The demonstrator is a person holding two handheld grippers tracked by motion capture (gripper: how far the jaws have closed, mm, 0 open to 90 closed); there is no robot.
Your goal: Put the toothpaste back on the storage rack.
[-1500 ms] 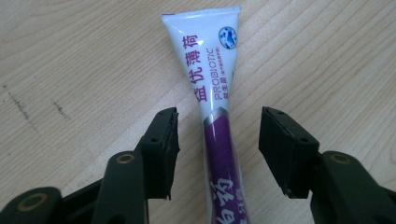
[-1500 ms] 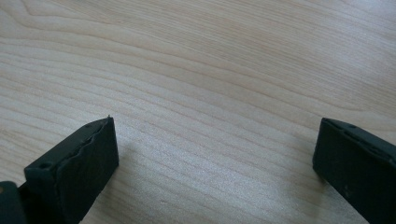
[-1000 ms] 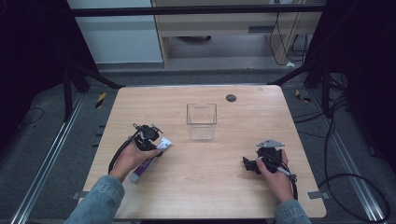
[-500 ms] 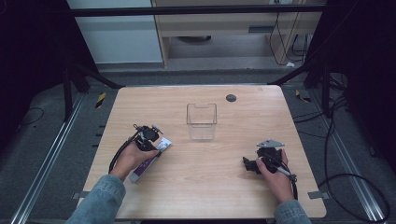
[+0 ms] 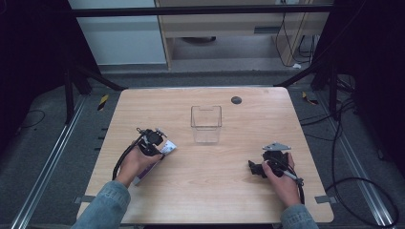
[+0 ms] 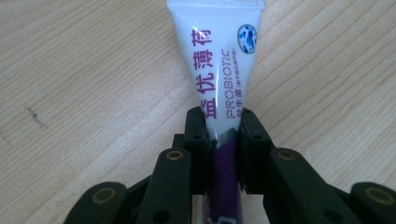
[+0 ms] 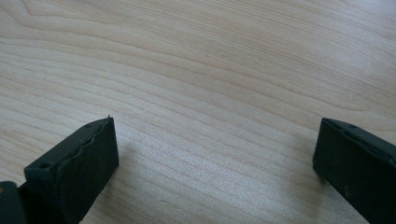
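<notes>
The left gripper (image 6: 218, 133) clamps a white-and-purple plastic tube (image 6: 219, 60) lying on the light wooden table (image 5: 215, 191), near-left of a clear plastic box (image 5: 206, 124). The right gripper (image 7: 215, 154) rests near-right, jaws wide apart, empty.

Toothpaste tube (image 6: 219, 84): soft, white at the flat crimped end, purple toward the other. Purple Chinese characters and the word "PROBIOTIC" run along its length; a small blue round emblem sits near the crimp. It lies flat on the wood at the near left (image 5: 155, 160), pinched on both sides about mid-length, crimped end pointing far and right, purple end toward the near edge.
</notes>
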